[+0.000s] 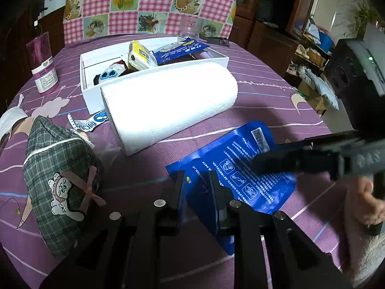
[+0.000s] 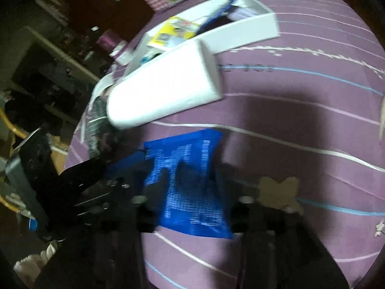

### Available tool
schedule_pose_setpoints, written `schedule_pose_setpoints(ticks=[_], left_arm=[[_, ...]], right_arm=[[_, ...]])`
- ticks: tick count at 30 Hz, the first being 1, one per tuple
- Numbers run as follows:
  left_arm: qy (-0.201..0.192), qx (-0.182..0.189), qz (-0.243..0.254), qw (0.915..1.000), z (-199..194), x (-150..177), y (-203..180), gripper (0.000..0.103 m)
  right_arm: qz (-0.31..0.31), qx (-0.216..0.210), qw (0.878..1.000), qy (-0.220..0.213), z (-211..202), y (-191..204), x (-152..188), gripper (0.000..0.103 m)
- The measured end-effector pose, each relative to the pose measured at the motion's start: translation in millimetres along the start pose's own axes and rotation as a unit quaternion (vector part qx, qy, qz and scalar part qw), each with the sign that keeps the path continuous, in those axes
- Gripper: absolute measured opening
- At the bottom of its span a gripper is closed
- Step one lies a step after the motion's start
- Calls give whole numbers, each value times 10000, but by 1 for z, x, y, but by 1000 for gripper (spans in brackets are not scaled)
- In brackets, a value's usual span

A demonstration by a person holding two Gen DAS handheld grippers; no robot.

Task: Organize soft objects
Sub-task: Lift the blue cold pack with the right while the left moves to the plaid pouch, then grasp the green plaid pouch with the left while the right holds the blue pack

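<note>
A blue printed soft pack lies on the purple tablecloth. My left gripper is shut on its near left edge. My right gripper is open, its fingers either side of the same pack; in the left wrist view it reaches in from the right over the pack. A white paper roll lies just beyond, against a white box that holds a yellow pack, another blue pack and a plush toy. The right wrist view is blurred.
A green plaid pouch with a cat patch lies at the left. A pink canister stands at the far left. A small torn wrapper lies by the box. A checked cloth hangs behind the table; clutter stands on the right.
</note>
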State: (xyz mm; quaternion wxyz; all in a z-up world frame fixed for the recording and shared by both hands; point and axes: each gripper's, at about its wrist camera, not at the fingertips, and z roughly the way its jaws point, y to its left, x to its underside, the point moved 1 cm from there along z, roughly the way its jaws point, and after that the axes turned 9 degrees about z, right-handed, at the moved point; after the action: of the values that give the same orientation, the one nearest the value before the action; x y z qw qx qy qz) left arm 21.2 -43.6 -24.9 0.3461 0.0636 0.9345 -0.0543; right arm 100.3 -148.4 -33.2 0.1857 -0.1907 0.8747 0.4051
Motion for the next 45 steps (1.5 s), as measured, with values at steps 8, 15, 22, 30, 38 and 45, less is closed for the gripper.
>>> schedule_pose_setpoints(ticks=[8,15,22,30,38,45], left_arm=[[-26,5,-140,9999,-1,1,3,17],[-43,3,-469,9989,-6,7,16,11],[-50,-21,-451,9990,-5,7,14,11],[-414,-183,-547,9975,-20,8,18,11],[-599,-384,-567,9959,-28,7,19,16],[-1055,-467,-649,9912,-44,9,21,53]], right_arm=[[-832,967,9915,-267,15,36,11,47],[-1428,1586,9759,-452,20,48,22,40],[-1504,1580,9743,-563,18,55,30,13],[-1258,1119,9783,-1206,-12,57,26,9],[-1086,1224,9762,-1422,-15,55,26,9],[-700,1067,9780,-1650,-26,45,21,9]])
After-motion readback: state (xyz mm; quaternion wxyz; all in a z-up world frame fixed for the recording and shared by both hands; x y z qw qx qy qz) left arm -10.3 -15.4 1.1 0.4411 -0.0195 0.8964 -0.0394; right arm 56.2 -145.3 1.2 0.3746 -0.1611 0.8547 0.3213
